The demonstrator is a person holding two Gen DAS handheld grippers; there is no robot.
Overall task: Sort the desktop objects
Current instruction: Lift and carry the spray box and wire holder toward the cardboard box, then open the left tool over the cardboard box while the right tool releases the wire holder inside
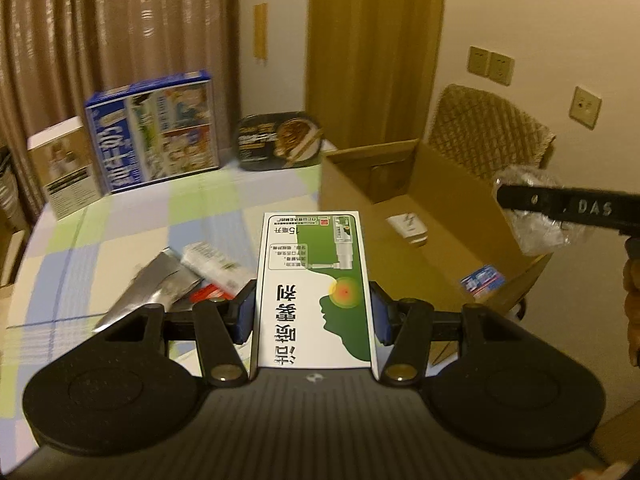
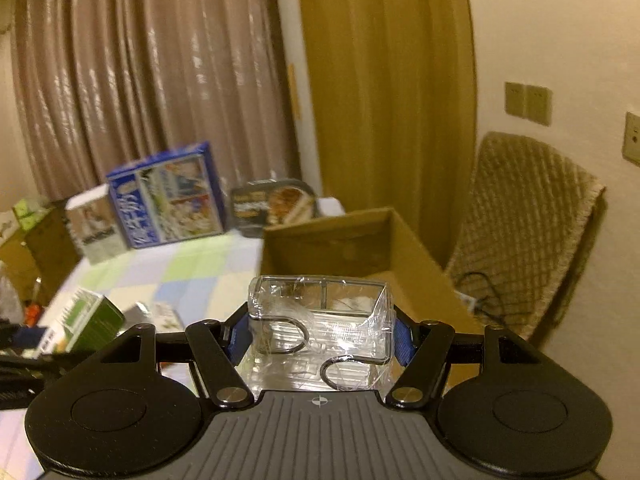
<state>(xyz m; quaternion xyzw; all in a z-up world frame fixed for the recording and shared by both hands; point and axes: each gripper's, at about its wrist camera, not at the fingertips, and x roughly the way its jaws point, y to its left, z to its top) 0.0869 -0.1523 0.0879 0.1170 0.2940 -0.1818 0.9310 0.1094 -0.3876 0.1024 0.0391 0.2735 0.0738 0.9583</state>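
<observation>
Our left claw [image 1: 312, 312] clamps a green-and-white medicine carton [image 1: 314, 280], long axis pointing forward. Our right claw [image 2: 320, 336] grips a clear plastic box [image 2: 320, 320]. The open brown cardboard box [image 1: 440, 216] lies ahead-right of the left claw, directly ahead of the right.

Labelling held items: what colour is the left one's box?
White and green box, clearest in left wrist view.

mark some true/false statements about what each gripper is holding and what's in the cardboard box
1. The left gripper grips a green and white carton. True.
2. The right gripper is open and holds nothing. False: it is shut on a clear plastic box.
3. The cardboard box holds nothing. False: a small white item lies inside.
4. A blue box stands at the table's far side. True.
</observation>
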